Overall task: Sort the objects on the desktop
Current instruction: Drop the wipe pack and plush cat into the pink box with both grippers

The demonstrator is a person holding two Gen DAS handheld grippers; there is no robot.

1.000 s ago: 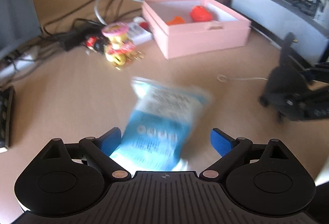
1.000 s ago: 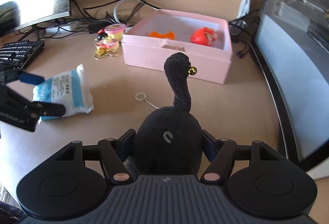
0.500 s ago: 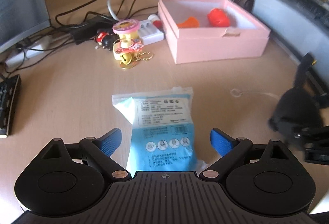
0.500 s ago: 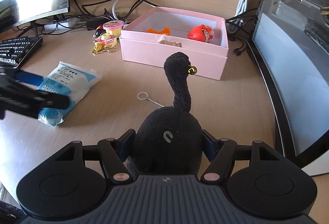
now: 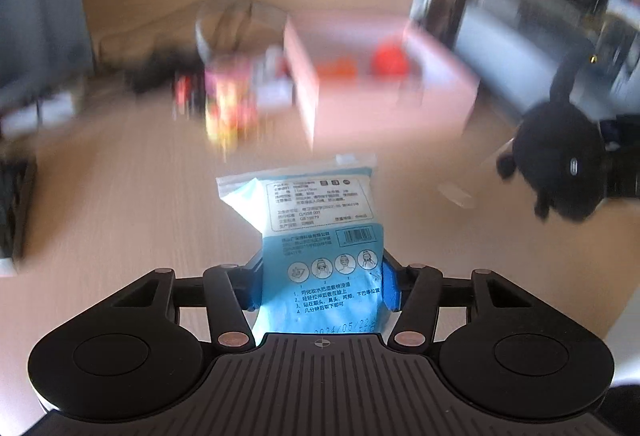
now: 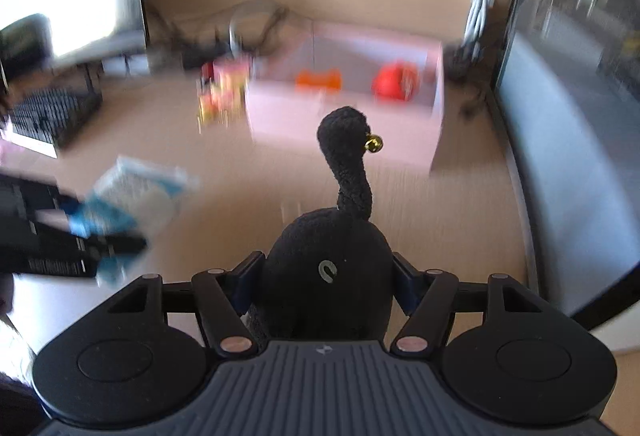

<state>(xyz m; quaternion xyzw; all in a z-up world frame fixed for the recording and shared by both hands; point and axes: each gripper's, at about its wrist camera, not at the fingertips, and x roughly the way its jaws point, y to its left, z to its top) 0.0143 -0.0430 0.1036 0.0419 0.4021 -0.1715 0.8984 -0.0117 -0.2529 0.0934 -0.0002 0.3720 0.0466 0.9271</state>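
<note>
A blue and white face-mask packet [image 5: 320,212] stands between the fingers of my left gripper [image 5: 322,276]; its jaws are closing and the blue pads press on the packet's sides, which is off the desk. In the right wrist view the packet [image 6: 140,196] shows blurred at the left. My right gripper [image 6: 327,276] is shut on a black plush toy [image 6: 352,172] with a small gold bell, its jaws closing slightly more, and holds it above the desk. The plush [image 5: 560,172] also shows at the right of the left wrist view. Beyond stands an open pink box [image 6: 280,116].
Inside the pink box lie a red toy [image 6: 394,80] and an orange piece [image 6: 318,80]. A cluster of small colourful toys [image 5: 228,104] sits left of the box among cables. A keyboard [image 6: 52,112] lies at the left, and a curved monitor [image 6: 560,156] borders the right.
My left gripper has shut on the packet and lifted it off the desk. The right gripper has risen with the plush toy. Both views are now blurred by motion.
</note>
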